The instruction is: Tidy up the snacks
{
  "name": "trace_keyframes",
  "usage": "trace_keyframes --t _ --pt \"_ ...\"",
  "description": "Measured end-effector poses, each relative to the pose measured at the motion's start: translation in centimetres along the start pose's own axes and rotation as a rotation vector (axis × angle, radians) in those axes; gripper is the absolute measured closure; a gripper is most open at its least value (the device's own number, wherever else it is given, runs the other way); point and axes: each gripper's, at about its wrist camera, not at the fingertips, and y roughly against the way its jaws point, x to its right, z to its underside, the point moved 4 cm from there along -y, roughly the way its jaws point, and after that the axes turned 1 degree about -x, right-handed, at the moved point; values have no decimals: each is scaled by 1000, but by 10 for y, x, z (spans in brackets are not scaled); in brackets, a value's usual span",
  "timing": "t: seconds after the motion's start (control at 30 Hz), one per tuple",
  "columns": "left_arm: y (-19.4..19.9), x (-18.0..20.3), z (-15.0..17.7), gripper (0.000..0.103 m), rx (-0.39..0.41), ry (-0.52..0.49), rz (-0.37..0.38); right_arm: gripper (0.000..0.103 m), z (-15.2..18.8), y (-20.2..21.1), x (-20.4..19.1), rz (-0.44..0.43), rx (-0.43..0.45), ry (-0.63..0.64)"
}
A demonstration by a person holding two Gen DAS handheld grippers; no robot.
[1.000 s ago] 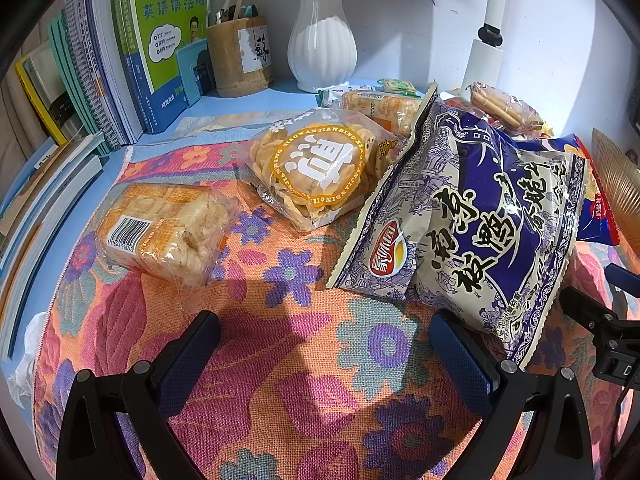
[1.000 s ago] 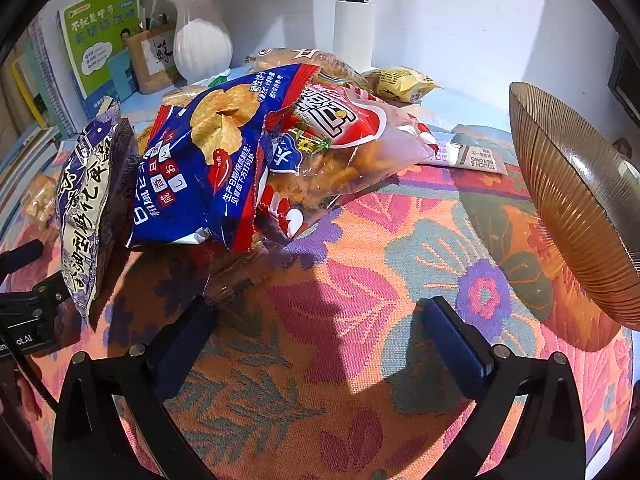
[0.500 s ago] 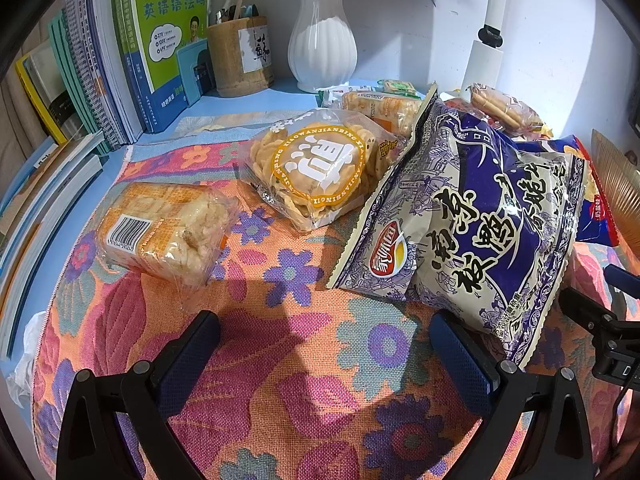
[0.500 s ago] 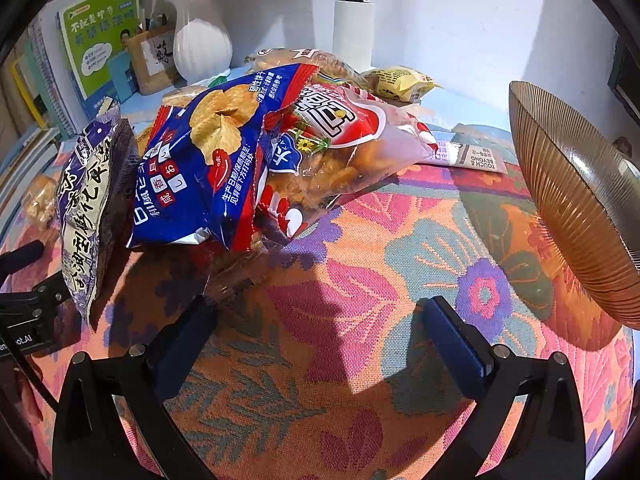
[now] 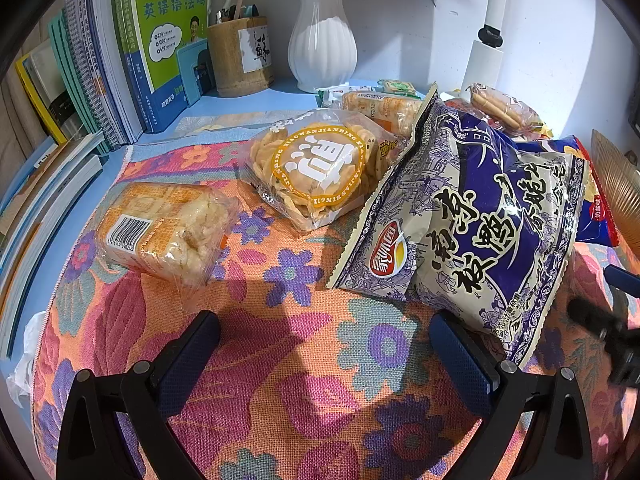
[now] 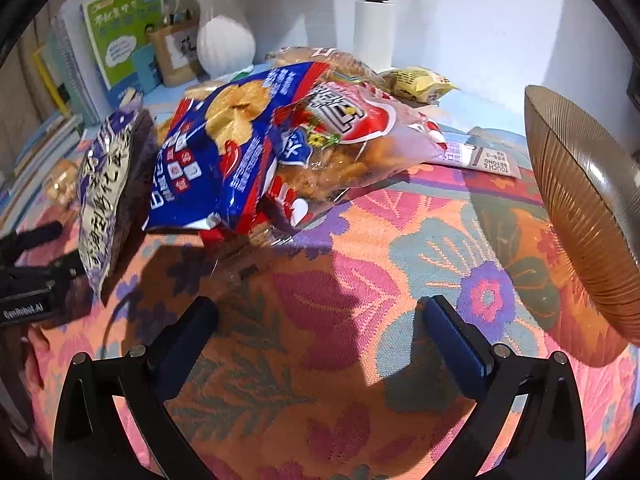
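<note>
- Left claw (image 5: 324,334) is hanging low over the floral cloth (image 5: 280,392), fingers spread wide, gripping nothing.
- Right claw (image 6: 318,320) is sitting the same way: spread wide, empty, over bare cloth.
- Purple-and-white chip bag (image 5: 472,216) is lying just ahead and right of the left claw, its lower edge just beside the right finger; whether they are touching I cannot tell.
- Clear round-label cracker bag (image 5: 320,168) is resting behind it, near the middle of the cloth; a barcode-labelled clear pack (image 5: 164,232) is lying apart on the left.
- Further packs of biscuits (image 5: 500,108) are piling up at the back, near the white vase (image 5: 322,36).
- From the right wrist, a blue chip bag (image 6: 228,152) is leaning on a red-and-clear snack bag (image 6: 360,148), ahead and left of the claw; a small yellow packet (image 6: 420,84) is lying behind them.
- Ribbed amber bowl (image 6: 580,216) is standing at the right edge of the bench.
- Books (image 5: 160,40) and a wooden pen holder (image 5: 240,56) are lining the back left.
</note>
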Motion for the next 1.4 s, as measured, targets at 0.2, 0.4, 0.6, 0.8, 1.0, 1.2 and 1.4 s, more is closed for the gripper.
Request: trace_keyframes --t 0.2,0.4,0.6,0.8,1.0,1.2,1.4 --pt "0 0 0 0 0 0 0 0 3 7 10 25 36 -169" --pt "0 0 0 0 0 0 0 0 6 4 -1 129 7 -72" --pt "0 0 0 0 0 1 0 0 11 8 8 38 4 25" --pt "0 0 0 0 0 0 0 0 16 13 15 -24 -1 108" --pt "-1 0 0 0 0 1 1 0 20 19 26 -145 -12 224" --pt "0 0 0 0 0 1 0 0 23 20 22 -121 -4 222" --pt "-1 0 0 0 0 1 0 0 22 18 19 -100 -8 238"
